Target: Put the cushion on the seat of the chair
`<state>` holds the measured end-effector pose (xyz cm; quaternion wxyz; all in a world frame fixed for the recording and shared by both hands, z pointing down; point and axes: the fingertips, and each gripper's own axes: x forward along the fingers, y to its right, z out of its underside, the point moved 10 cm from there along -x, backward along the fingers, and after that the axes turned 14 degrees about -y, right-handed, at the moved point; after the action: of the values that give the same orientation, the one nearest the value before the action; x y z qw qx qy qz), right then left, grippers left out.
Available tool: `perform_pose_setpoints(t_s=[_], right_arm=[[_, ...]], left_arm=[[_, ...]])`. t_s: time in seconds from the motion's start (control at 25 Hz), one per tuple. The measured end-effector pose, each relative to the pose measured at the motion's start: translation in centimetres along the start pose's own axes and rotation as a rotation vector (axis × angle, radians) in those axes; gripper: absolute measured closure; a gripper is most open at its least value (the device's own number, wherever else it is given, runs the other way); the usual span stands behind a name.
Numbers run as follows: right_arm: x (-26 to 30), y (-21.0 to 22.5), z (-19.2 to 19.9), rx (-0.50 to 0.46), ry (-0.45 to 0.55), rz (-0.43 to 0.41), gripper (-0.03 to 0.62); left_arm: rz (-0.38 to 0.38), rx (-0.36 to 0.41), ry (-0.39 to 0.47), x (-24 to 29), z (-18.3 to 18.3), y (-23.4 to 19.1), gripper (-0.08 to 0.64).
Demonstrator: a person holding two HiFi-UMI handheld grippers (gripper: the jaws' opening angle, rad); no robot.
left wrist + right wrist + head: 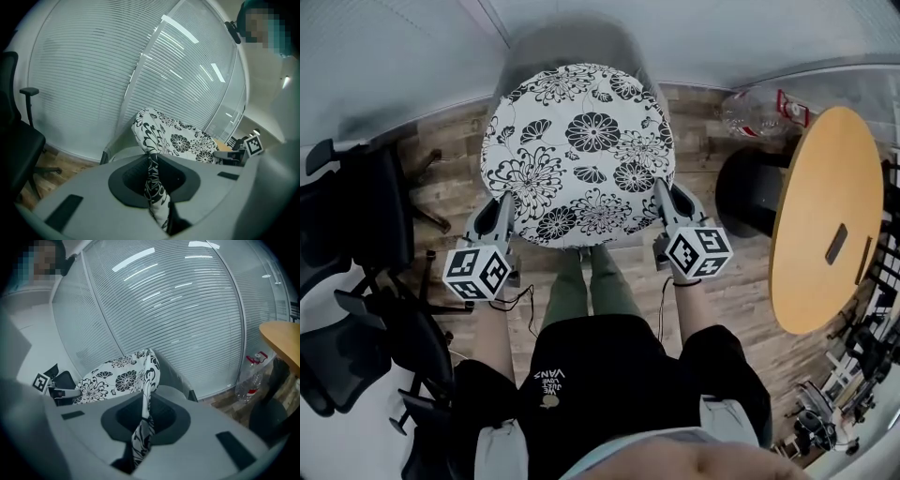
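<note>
At the far left of the head view, black office chairs (356, 281) are standing on the wood floor (441, 187), well apart from the work. Next to them, the left gripper (504, 214) is pointing forward and down, and its jaws are pinching the near left edge of the cushion (577, 150); in the left gripper view the same gripper (152, 174) is showing a fold of the black-and-white flowered cloth clamped between its pads, with the rest of the cushion (178, 138) rising beyond them. The cushion is hanging spread out between the two grippers, directly over the seat of the grey chair (572, 42), whose backrest is showing just past its far edge; whether its underside is touching the seat cannot be told. The person's legs (591, 291) are standing just behind the cushion's near edge. On the other side, the right gripper (666, 208) is gripping the near right edge, and in the right gripper view its jaws (143, 423) are pressing on a thin fold of the cushion (117, 376). Further right, a clear plastic bottle (759, 112) is lying on the floor near the glass wall, and a round wooden table (825, 216) is standing at the right edge.
</note>
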<state>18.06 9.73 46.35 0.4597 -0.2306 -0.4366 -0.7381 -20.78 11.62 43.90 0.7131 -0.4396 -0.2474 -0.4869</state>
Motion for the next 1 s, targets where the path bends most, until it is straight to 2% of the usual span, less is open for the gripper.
perform_pose_setpoints(t_s=[1.0], right_arm=[[-0.29, -0.68, -0.59, -0.015, -0.024, 0.033, 0.557]], left_arm=[[0.001, -0.012, -0.024, -0.34, -0.43, 0.35, 0.514]])
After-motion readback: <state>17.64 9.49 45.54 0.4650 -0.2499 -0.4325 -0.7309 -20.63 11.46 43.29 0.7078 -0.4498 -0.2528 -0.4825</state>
